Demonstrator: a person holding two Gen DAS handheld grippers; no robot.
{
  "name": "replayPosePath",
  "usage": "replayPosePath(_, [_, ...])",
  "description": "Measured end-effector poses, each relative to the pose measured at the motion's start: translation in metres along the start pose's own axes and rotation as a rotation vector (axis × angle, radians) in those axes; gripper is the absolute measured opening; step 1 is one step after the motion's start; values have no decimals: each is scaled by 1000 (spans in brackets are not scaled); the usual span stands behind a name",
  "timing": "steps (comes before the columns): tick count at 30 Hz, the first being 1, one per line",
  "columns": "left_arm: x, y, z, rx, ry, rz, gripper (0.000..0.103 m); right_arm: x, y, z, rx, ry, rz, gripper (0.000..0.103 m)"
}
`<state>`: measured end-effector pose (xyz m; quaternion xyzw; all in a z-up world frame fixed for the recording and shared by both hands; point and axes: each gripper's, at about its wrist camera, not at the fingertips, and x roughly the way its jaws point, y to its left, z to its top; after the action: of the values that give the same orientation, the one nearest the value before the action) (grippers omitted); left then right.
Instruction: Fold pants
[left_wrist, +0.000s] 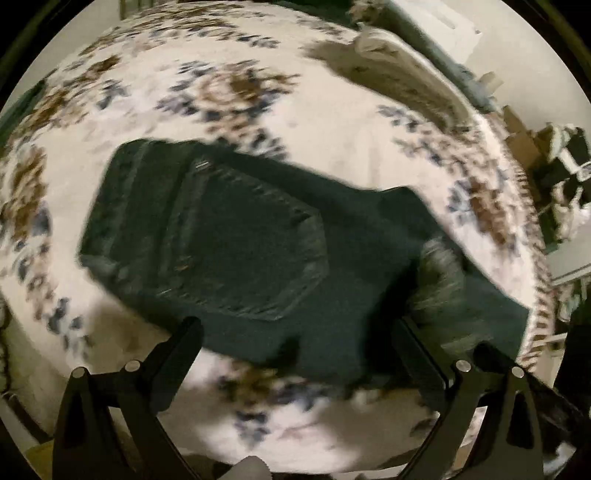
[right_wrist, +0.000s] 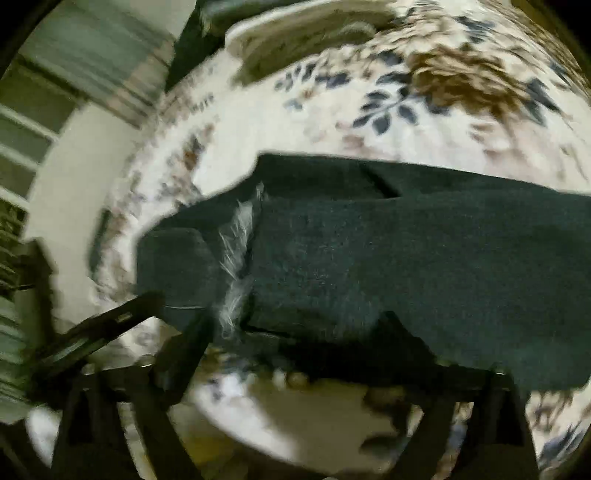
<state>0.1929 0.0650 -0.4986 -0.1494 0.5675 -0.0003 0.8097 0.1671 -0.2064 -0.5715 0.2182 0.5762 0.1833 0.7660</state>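
While both views are smeared by motion blur, the dark green pants (left_wrist: 236, 236) can be made out lying folded on a cream bedspread (left_wrist: 332, 118) printed with brown and blue flowers. From the left wrist camera the seat of the pants faces up, with a back pocket (left_wrist: 258, 254) and its pale stitching near the middle of the picture and the waistband toward the left. A frayed, whitish patch (left_wrist: 439, 280) shows on the cloth toward the right.

The left gripper (left_wrist: 295, 328) sits at the near edge of the pants with its jaws spread wide; one finger (left_wrist: 181, 343) is over the bedspread just at the cloth's border and the other lies against the frayed part, pinching nothing that can be seen.

From the right wrist camera the pants (right_wrist: 406, 258) stretch across the frame as a long dark band, layers overlapping, with the same frayed patch (right_wrist: 236, 254) on the left. The right gripper (right_wrist: 295, 343) also has its jaws apart, its fingers dark against the dark cloth, so whether either one touches the fabric cannot be told. Another dark finger-like bar (right_wrist: 107, 328) crosses the lower left of this view.

A rumpled cream pillow or blanket (left_wrist: 399, 70) lies at the far side of the bed
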Motion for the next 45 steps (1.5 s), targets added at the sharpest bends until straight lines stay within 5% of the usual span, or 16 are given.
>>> replayPosePath(9, [77,-70,21,73,124,-70,101,-84,-115,-3,221,-73,-313,94])
replayPosePath(11, [91,-79,21,110,131,-78,81,-91,-138,0,268,-84,-324,94])
replayPosePath(13, [95,-89,17,170,107,-82,40,-93,-155,5,296,-87,-341,94])
replayPosePath(14, [96,-91,14,194,106,-107,6,-90,-159,7,300,-83,-361,94])
replayPosePath(18, [80,-90,5,184,100,-140,5,-71,-162,17,306,-7,-452,98])
replayPosePath(24, [73,-79,-4,157,121,-134,5,-35,-134,32,149,45,-627,98])
replayPosePath(28, [94,-73,-1,106,134,-130,7,-19,-130,39,126,82,-672,98])
replayPosePath(31, [91,-60,4,-9,137,-212,13,-24,-131,43,157,77,-647,98])
replayPosePath(32, [84,-52,4,-57,111,-269,25,-29,-130,43,171,72,-629,98])
replayPosePath(35, [49,-28,-4,-168,-33,-374,103,-41,-120,44,207,64,-569,98])
replayPosePath(38, [15,6,-20,-268,-149,-380,103,-45,-104,46,196,68,-543,98])
replayPosePath(45, [5,156,-65,-728,-255,-192,102,-7,-46,39,110,123,-510,98])
